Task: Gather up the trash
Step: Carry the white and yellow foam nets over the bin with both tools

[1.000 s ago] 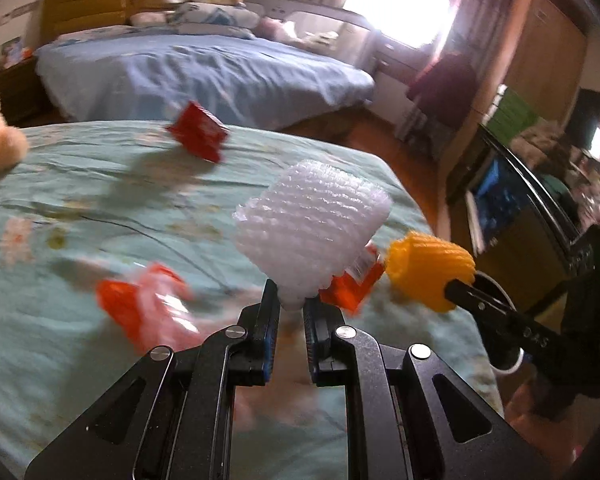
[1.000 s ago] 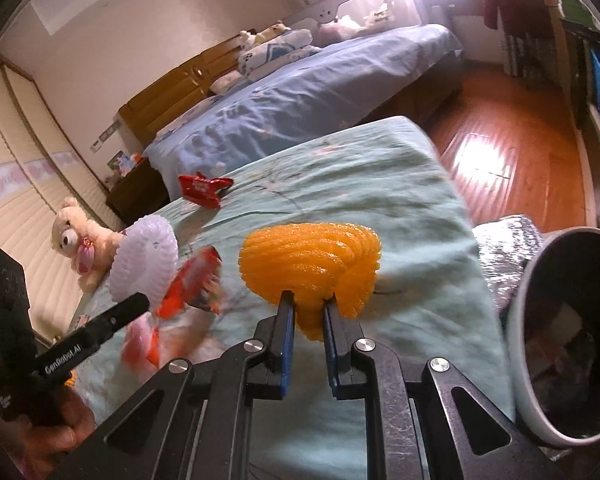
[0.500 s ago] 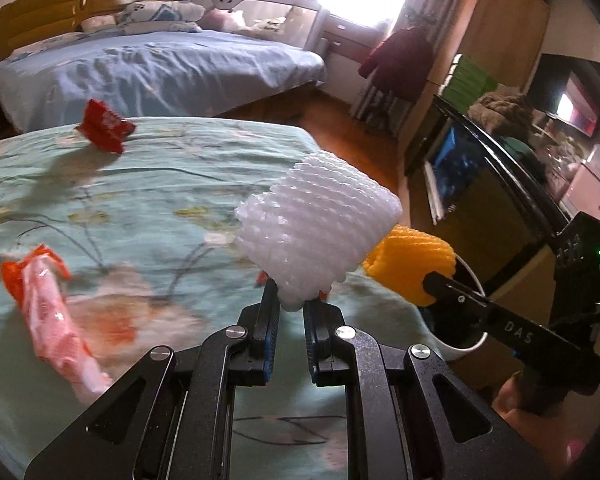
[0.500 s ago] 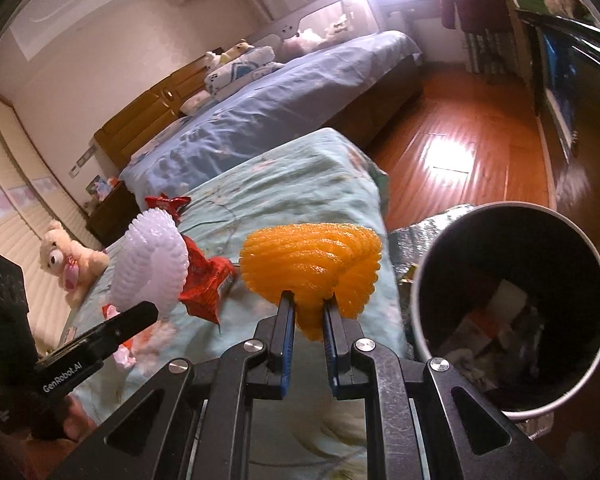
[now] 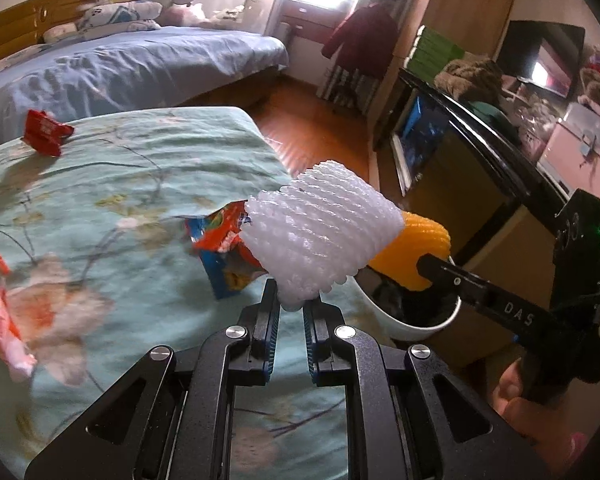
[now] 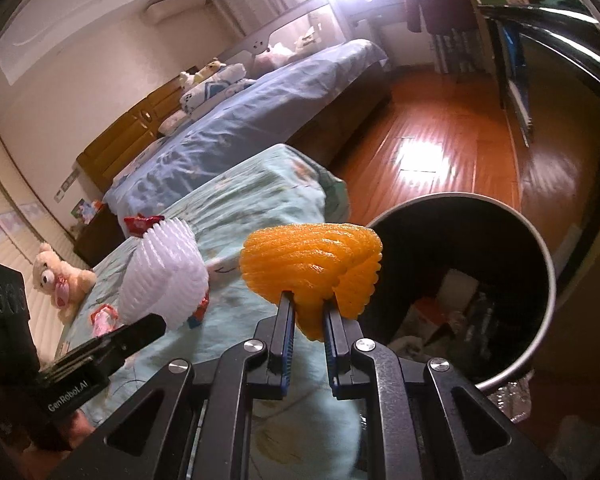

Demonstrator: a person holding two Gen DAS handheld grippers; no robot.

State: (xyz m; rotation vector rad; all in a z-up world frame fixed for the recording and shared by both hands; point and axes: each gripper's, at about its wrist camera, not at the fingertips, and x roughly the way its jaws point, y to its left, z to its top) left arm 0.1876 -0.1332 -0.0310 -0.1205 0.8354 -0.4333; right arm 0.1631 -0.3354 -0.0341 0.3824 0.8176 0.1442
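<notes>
In the left wrist view, the left gripper (image 5: 292,312) at bottom centre is clamped on the lower tip of a white foam net (image 5: 320,240), which stands up at mid-frame. Just behind the net on the teal floral bedspread (image 5: 120,168) lies a blue and orange snack wrapper (image 5: 224,252); a pink and orange wrapper (image 5: 0,316) lies at the left edge and a red wrapper (image 5: 44,132) at upper left. Right of the white net, the right gripper (image 6: 307,316) pinches an orange foam net (image 6: 312,264), which sits over the near rim of the white-walled trash bin (image 5: 404,320).

In the right wrist view, the bin's dark interior (image 6: 480,280) fills the right middle and holds papers and crumpled scraps at its bottom. The orange net overlaps the bin's left rim; the white net is to its left, over the bedspread. A teddy bear (image 6: 60,280) sits at the left edge. Beyond are a bed with blue sheets (image 6: 260,108) and a wooden floor (image 6: 440,140).

Both grippers point downward at a slant.
</notes>
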